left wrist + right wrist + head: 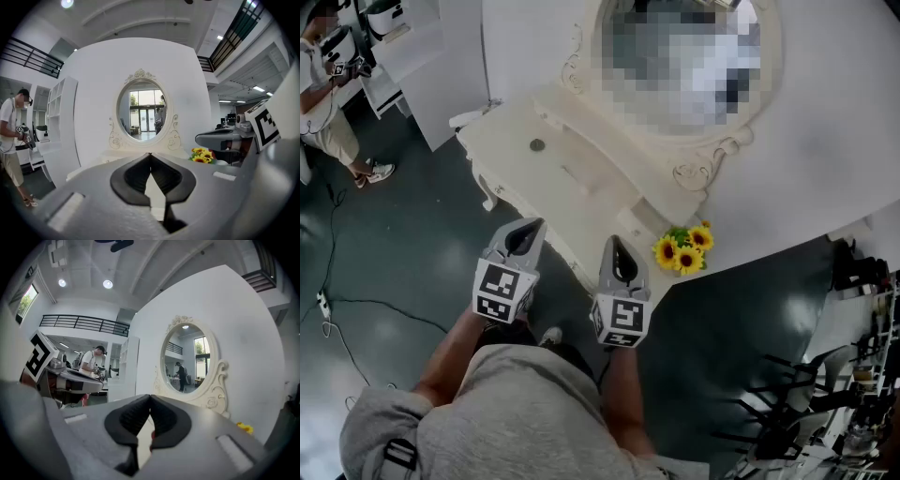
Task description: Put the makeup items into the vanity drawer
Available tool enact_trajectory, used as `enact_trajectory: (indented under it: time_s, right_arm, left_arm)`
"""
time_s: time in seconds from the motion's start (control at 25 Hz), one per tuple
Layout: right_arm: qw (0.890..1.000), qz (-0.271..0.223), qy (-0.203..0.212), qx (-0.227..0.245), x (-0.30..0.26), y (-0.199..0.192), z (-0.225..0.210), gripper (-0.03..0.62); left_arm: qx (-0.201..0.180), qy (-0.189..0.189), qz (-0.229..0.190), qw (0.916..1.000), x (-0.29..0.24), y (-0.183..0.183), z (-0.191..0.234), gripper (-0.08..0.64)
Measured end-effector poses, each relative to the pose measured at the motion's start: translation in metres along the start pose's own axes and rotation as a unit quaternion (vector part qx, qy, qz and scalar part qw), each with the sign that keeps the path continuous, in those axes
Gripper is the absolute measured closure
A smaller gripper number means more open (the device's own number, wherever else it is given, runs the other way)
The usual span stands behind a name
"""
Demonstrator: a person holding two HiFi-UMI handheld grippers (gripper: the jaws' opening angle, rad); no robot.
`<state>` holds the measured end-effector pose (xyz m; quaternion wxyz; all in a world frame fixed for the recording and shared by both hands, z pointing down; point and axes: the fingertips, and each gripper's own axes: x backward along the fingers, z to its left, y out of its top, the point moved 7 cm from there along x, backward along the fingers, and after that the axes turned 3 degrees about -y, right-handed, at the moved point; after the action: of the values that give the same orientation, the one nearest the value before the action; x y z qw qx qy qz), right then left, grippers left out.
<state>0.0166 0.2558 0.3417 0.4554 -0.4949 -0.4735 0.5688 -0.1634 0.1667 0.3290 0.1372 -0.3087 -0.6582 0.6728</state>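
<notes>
A white vanity (581, 183) with an oval mirror (694, 56) stands ahead of me. On its top lies one small round greyish item (536, 145); I cannot make out a drawer front. My left gripper (534, 225) hangs just short of the vanity's near edge, shut, with nothing between its jaws. My right gripper (615, 244) is beside it over the vanity's near corner, also shut and empty. In the left gripper view the jaw tips (150, 154) meet in front of the mirror (143, 112). The right gripper's tips (150, 397) likewise touch.
A bunch of sunflowers (684, 248) sits at the vanity's right end. A person (333, 94) stands at the far left by white shelving (403, 37). A cable (356, 309) runs over the dark floor. A black rack (825, 403) is at the lower right.
</notes>
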Motion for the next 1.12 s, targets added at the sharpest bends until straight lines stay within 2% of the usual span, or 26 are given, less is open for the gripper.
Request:
enact_trajectory:
  time_s: [0.64, 0.88, 1.12]
  right_arm:
    - [1.0, 0.01, 0.012, -0.011, -0.003, 0.001, -0.002, 0.589]
    - [1.0, 0.02, 0.015, -0.01, -0.032, -0.003, -0.002, 0.589]
    - [0.999, 0.033, -0.002, -0.018, -0.074, -0.009, -0.009, 0.589]
  left_arm:
    - [0.003, 0.008, 0.011, 0.9999, -0.002, -0.006, -0.006, 0.549]
    - [0.002, 0.005, 0.01, 0.9999, -0.025, -0.011, 0.012, 0.549]
    - [0.007, -0.013, 0.023, 0.9996, -0.066, -0.013, 0.038, 0.549]
